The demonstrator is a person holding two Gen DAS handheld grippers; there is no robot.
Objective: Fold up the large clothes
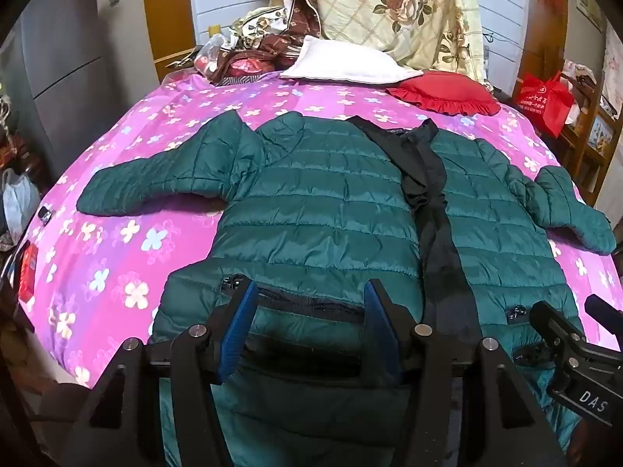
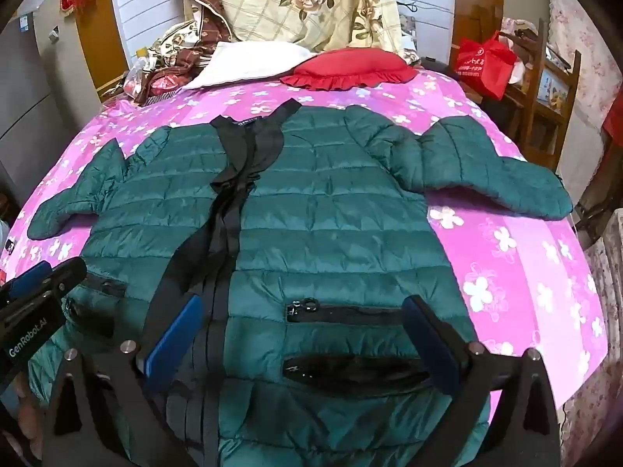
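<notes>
A dark green quilted puffer jacket (image 1: 323,210) lies flat, front up, on the pink flowered bedspread (image 1: 128,241), sleeves spread to both sides, black zipper band down its middle. It also shows in the right wrist view (image 2: 335,225). My left gripper (image 1: 311,303) is open and empty, hovering over the jacket's left pocket near the hem. My right gripper (image 2: 307,323) is open and empty over the right pocket zipper (image 2: 342,313) near the hem. The right gripper shows at the lower right of the left wrist view (image 1: 576,334); the left gripper shows at the left edge of the right wrist view (image 2: 43,284).
A white pillow (image 1: 346,62) and a red ruffled cushion (image 1: 447,91) lie at the bed's head, with floral quilts (image 1: 397,7) piled behind. A red bag (image 1: 545,101) stands on shelves at the right. A grey fridge (image 1: 58,58) stands at the left.
</notes>
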